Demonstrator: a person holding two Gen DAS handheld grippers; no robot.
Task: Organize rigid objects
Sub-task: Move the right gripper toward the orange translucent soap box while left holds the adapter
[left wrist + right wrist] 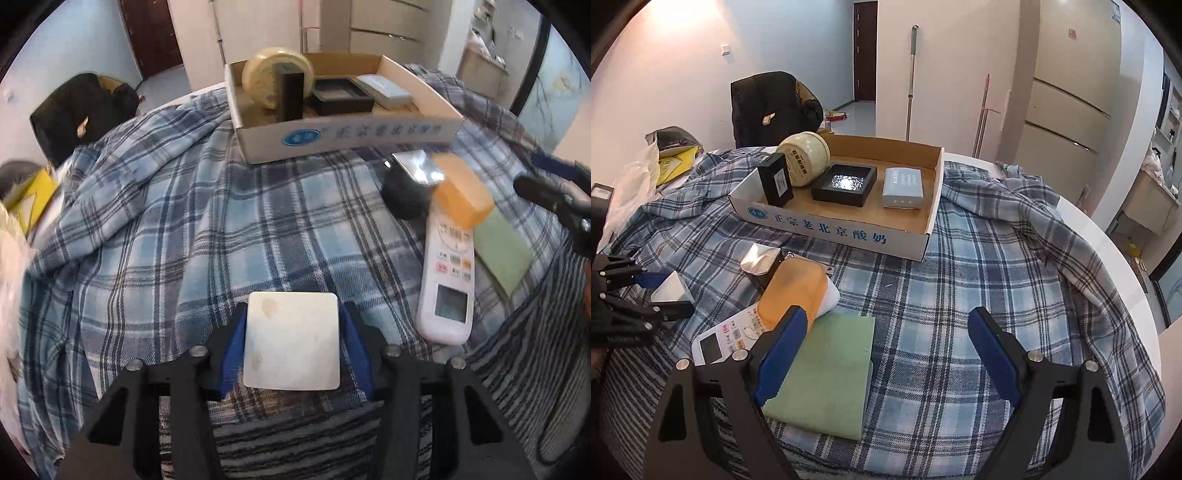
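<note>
My left gripper (291, 341) clamps the white square box (291, 339) at six o'clock; my right gripper (886, 354) gapes empty. Pinched by smooth edges, the box could slip before reaching the cardboard tray (343, 136) at twelve

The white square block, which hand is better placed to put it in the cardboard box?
Left. The left gripper already has its blue pads on both sides of the white square block. The right gripper is open and holds nothing, above the green pad. The cardboard box lies straight ahead.
</note>
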